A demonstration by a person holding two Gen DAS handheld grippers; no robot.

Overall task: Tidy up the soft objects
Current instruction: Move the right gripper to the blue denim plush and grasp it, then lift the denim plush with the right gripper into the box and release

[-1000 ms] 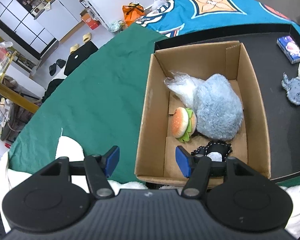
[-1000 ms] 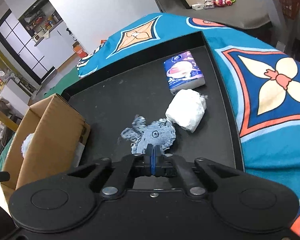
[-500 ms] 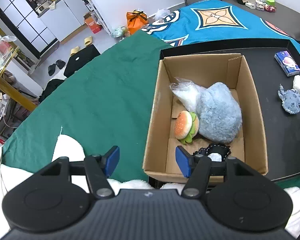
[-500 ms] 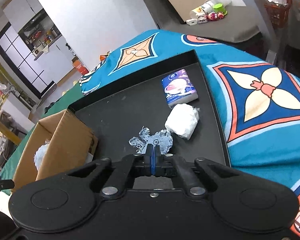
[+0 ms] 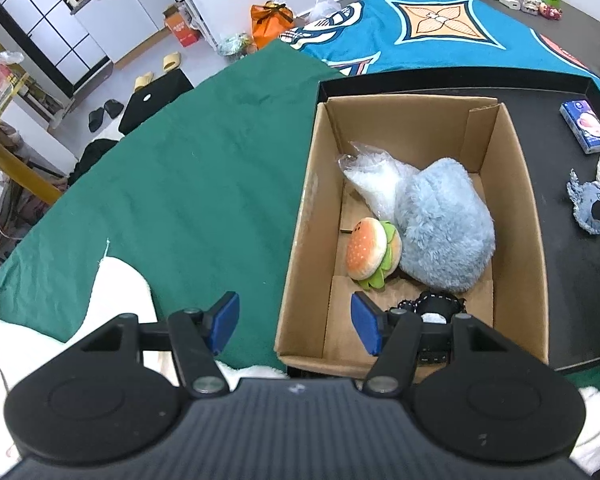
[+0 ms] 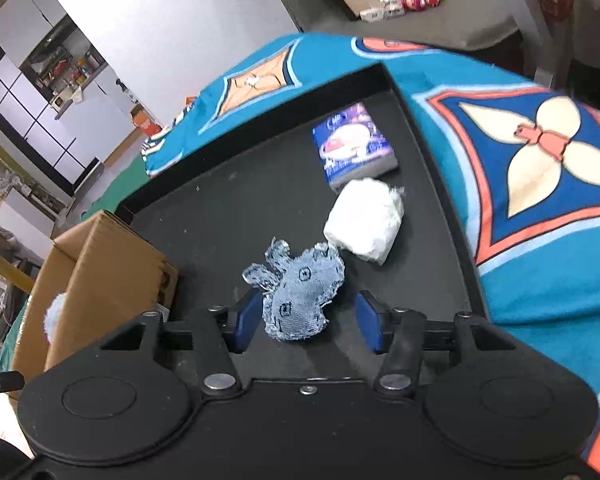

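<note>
Green cloth (image 5: 180, 184) covers the left of the surface, patterned teal blanket (image 6: 540, 160) the right. Shallow black tray (image 6: 228, 208) sits between them, holding an open brown cardboard box (image 5: 520, 208) at its left end. Inside the box: fluffy light-blue plush (image 5: 444, 228) leaning on a clear plastic bag of white stuffing (image 5: 372, 178), small plush hamburger (image 5: 374, 248) touching the blue plush's left side, black lacy item (image 5: 440, 304) at the near end. Left gripper (image 5: 296, 322) spread wide, holding nothing, hovering over the box's near-left wall, one blue pad over the cloth, the other over the box. On the tray right of the box: blue-purple tissue pack (image 6: 354, 146), white wadded bundle (image 6: 366, 226) just beside it, frayed denim animal-shaped patch (image 6: 298, 292) touching the bundle's near corner. Right gripper (image 6: 306, 320) spread apart, blue pads either side of the denim patch; left pad at its edge, contact unclear, right pad clear of it.
</note>
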